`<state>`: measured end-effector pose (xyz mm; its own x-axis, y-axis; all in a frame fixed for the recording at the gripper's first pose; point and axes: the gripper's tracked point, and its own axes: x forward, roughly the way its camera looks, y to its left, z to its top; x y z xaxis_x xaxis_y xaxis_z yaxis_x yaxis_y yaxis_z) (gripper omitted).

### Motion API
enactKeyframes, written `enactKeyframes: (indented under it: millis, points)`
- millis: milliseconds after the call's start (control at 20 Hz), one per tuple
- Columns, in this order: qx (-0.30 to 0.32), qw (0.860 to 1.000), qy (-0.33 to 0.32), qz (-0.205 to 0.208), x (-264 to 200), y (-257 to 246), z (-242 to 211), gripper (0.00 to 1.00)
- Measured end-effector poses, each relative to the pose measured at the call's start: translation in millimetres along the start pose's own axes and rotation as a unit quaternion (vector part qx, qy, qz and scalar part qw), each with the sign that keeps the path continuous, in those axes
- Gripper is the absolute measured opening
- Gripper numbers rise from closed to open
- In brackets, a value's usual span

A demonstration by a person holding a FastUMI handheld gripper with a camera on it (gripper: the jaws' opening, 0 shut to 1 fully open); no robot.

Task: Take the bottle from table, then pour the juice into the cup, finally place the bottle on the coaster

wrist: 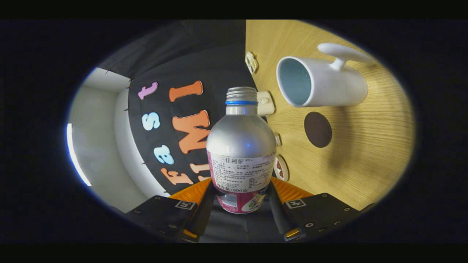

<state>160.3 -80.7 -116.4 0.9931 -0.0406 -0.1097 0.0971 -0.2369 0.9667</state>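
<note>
Gripper (pixel 241 204) rolled sideways, both fingers (pixel 203 208) clamped on bottle (pixel 241 146) base.

Warm, fairly dim light is falling on the counter (pixel 365 153); cup (pixel 321 82) is casting a soft shadow across it. A blue-white glint is showing on the bottle (pixel 241 146). Fisheye is bending and darkening edges; fingers (pixel 289 215), pressing the bottle, possibly slightly soft.
</note>
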Motion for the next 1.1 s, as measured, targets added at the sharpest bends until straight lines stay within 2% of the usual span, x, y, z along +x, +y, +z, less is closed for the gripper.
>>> enactKeyframes:
  millis: [550, 1100]
  points:
    - [0.057, 0.998, -0.004, 0.016, 4.6, 8.3, 6.8, 0.74]
    - [0.079, 0.997, -0.002, 0.025, 4.2, 22.2, 7.7, 0.74]
